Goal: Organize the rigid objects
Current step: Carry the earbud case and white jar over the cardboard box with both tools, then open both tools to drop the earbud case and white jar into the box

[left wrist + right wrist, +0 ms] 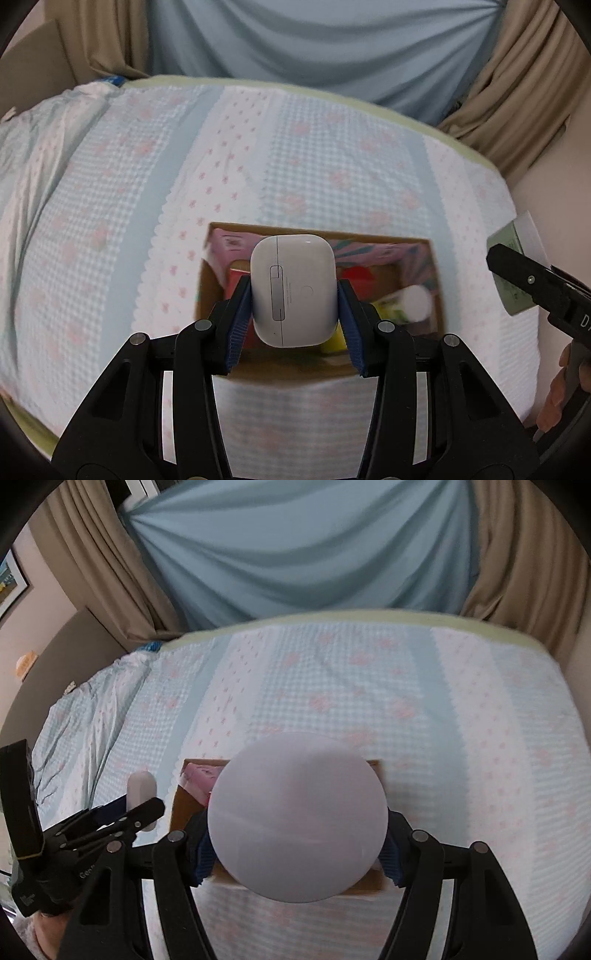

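My left gripper (294, 295) pinches a white earbud case (293, 290) above the cardboard box (437, 273); my right gripper (297, 836) clamps a round frosted lid (297, 818) over that same box. I'd lower the case into the free gap beyond the box's yellow and red items, then let go gently. Box sits on a checked floral bedspread (110, 206), blue and tan curtains (317, 40) beyond it

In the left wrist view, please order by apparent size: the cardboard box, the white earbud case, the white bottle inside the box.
1. cardboard box
2. earbud case, though nearness to the camera enlarges it
3. white bottle, partly hidden
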